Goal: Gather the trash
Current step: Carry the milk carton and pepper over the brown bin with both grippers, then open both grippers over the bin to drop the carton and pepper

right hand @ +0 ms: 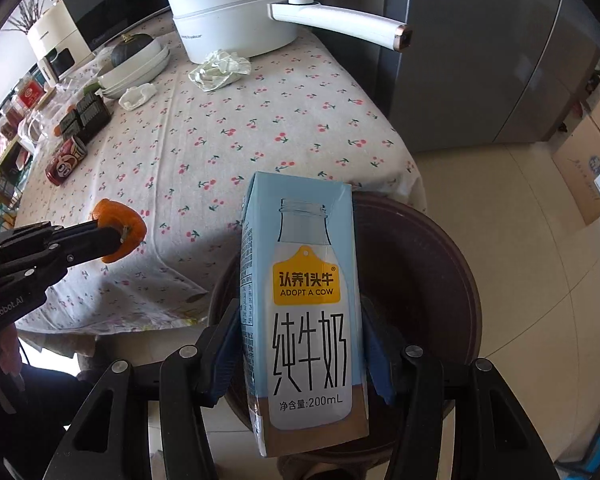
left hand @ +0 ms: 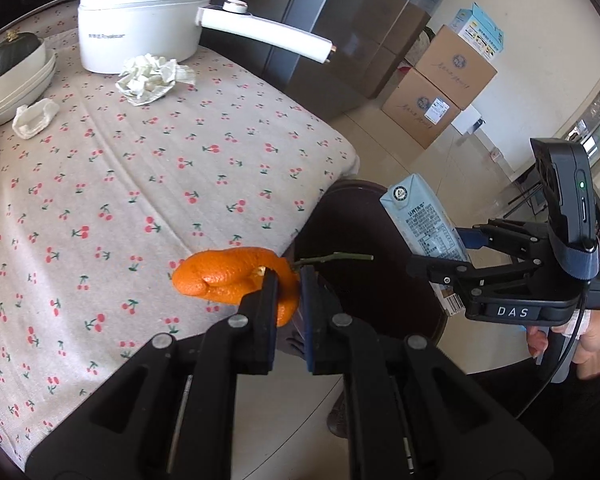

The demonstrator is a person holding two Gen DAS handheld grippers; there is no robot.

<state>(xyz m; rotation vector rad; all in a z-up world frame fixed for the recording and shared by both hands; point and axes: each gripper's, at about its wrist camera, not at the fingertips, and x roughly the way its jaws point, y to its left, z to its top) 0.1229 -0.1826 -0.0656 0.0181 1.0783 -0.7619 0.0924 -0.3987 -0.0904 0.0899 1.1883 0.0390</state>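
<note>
Peel (left hand: 228,280), orange w/ green stem, is pinched in left gripper (left hand: 288,300) at worktop (left hand: 140,184) edge, beside dark bin (right hand: 440,264). Right gripper (right hand: 300,364) clamps milk carton (right hand: 304,312) upright over bin. 2 crumpled tissues (left hand: 152,78) lie on worktop near white pot (left hand: 140,16).

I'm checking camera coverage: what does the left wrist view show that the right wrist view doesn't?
Only the left wrist view shows the green stem on the orange peel and the stacked cardboard boxes.

Only the right wrist view shows the milk carton front label, the red can and the white appliance.

Both show each claw shut on its item, the white pot, the crumpled tissues, the cherry tablecloth and the dark bin.
</note>
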